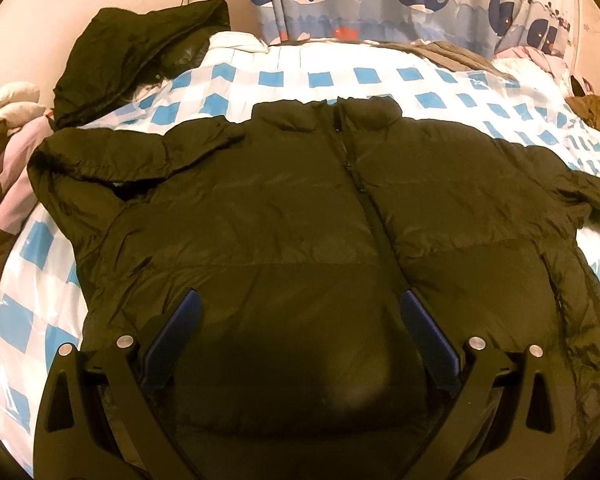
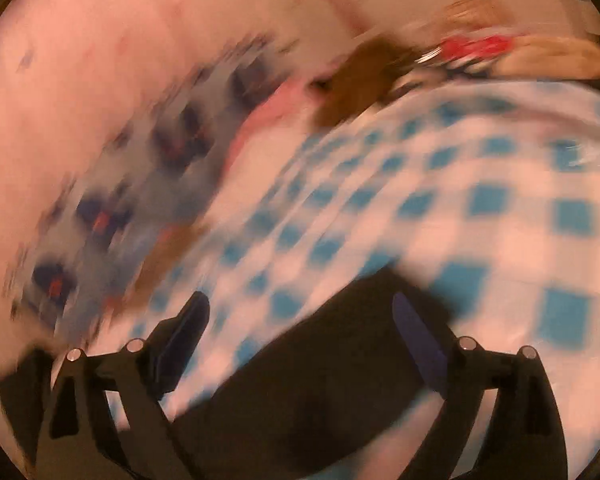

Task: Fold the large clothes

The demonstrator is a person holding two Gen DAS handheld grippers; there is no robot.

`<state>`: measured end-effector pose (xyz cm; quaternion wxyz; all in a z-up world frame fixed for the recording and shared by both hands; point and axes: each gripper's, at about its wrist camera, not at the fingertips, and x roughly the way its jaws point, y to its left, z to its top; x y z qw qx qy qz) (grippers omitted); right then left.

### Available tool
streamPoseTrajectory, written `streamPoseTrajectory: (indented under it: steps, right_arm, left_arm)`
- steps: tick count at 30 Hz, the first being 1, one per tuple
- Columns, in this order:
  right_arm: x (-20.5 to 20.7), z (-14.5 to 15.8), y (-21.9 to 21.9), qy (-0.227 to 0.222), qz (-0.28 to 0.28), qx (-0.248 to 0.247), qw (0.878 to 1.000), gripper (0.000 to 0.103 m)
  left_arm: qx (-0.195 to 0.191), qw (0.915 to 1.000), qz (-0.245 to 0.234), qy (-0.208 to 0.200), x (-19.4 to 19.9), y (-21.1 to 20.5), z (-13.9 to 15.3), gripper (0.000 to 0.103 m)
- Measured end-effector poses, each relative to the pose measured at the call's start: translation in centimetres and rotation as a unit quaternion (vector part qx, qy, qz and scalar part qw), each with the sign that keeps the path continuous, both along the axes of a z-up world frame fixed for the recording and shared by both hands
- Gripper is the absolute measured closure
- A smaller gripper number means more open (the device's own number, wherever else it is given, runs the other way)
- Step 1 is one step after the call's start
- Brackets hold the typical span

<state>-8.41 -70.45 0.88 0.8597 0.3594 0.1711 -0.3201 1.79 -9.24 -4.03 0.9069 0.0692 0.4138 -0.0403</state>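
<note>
Both tongs, left (image 1: 298, 308) and right (image 2: 300, 312), gape over the black jacket (image 1: 320, 216) spread across the checked bedspread (image 1: 40, 300).

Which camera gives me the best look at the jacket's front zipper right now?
The left wrist view. The zipper runs sharp and unobstructed down the middle of the black puffer jacket, spread flat on the checkered sheet. The right wrist view is motion-blurred and shows only a dark patch of fabric, no zipper.
</note>
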Motion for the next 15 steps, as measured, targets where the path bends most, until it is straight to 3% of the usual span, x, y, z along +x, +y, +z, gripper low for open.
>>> streamPoseTrajectory:
  steps: [2, 3, 4, 6, 8, 11, 12, 15]
  right_arm:
    - [4.4, -5.0, 0.3, 0.107, 0.063, 0.084, 0.989, 0.011]
    - [5.5, -6.9, 0.6, 0.132, 0.073, 0.118, 0.982, 0.011]
    - [5.3, -7.9, 1.7, 0.128, 0.060, 0.122, 0.982, 0.011]
    - [4.1, -6.5, 4.6, 0.087, 0.059, 0.085, 0.991, 0.011]
    - [4.0, -4.7, 9.4, 0.075, 0.134, 0.048, 0.987, 0.011]
    - [4.0, -4.0, 16.4, 0.069, 0.268, 0.040, 0.960, 0.011]
    - [4.1, -4.5, 18.6, 0.076, 0.311, 0.050, 0.946, 0.011]
    - [5.9, -6.3, 21.2, 0.081, 0.375, 0.100, 0.918, 0.011]
  left_arm:
    - [0.010, 0.9999, -0.002, -0.007, -0.2, -0.2, 0.1, 0.007]
    - [0.018, 0.9997, -0.004, -0.014, -0.4, -0.3, 0.3, 0.007]
    - [0.027, 0.9994, -0.006, -0.021, -0.4, -0.2, 0.5, 0.007]
    - [0.054, 0.9976, -0.003, -0.043, 0.0, 0.5, 1.4, 0.007]
    - [0.080, 0.9947, -0.001, -0.064, 1.2, 1.8, 2.7, 0.007]
    - [0.168, 0.9806, 0.000, -0.100, 5.8, 3.5, 4.0, 0.007]
    - [0.200, 0.9743, 0.004, -0.103, 8.2, 4.1, 3.9, 0.007]
    - [0.244, 0.9688, -0.023, -0.035, 15.2, 4.9, 1.7, 0.007]
